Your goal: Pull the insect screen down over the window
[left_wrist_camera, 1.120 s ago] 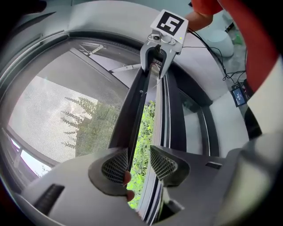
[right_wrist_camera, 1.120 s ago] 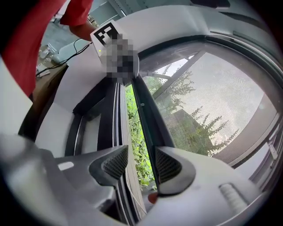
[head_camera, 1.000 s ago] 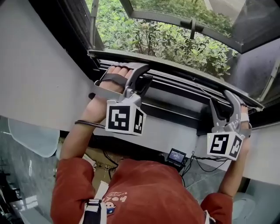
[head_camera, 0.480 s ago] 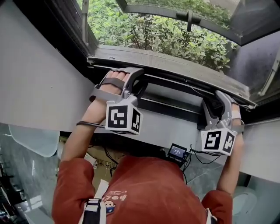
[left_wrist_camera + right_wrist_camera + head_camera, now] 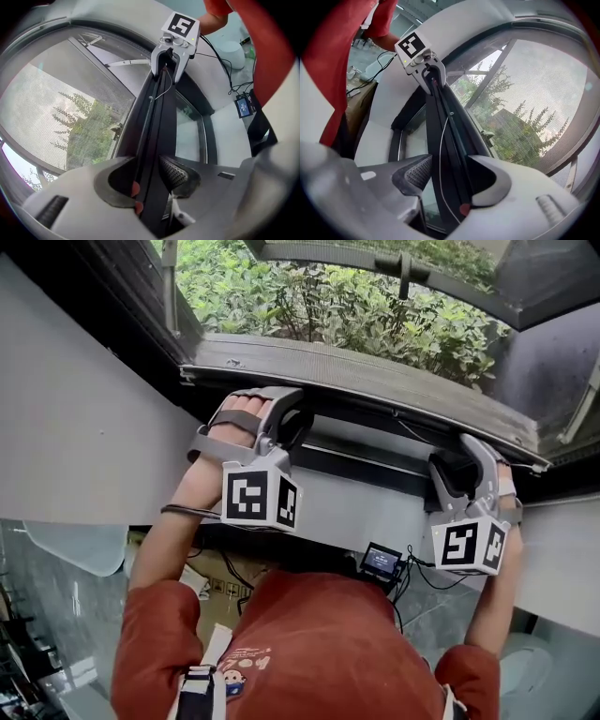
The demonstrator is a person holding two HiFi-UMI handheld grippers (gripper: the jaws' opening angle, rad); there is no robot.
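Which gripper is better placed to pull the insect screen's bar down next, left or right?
Left, probably. The left gripper has its jaws closed on the black pull bar, while the right gripper is opening its jaws, with a gap showing beside the bar between them.

- The left gripper [image 5: 289, 423] sits at the left end of the screen bar [image 5: 366, 463], with its jaws straddling the bar and pressed against both sides.
- The right gripper [image 5: 459, 465] sits at the bar's right end. The bar is between its jaws, which are opening, and its ribbed pad [image 5: 416, 174] stands clear of the bar.
- The left hand [image 5: 239, 420] is strapped into its handle just below the bar.
- The left forearm [image 5: 178, 512] is bare and runs down from the bar into a red sleeve.
- The right forearm [image 5: 497, 601] drops straight down from the bar's right end.
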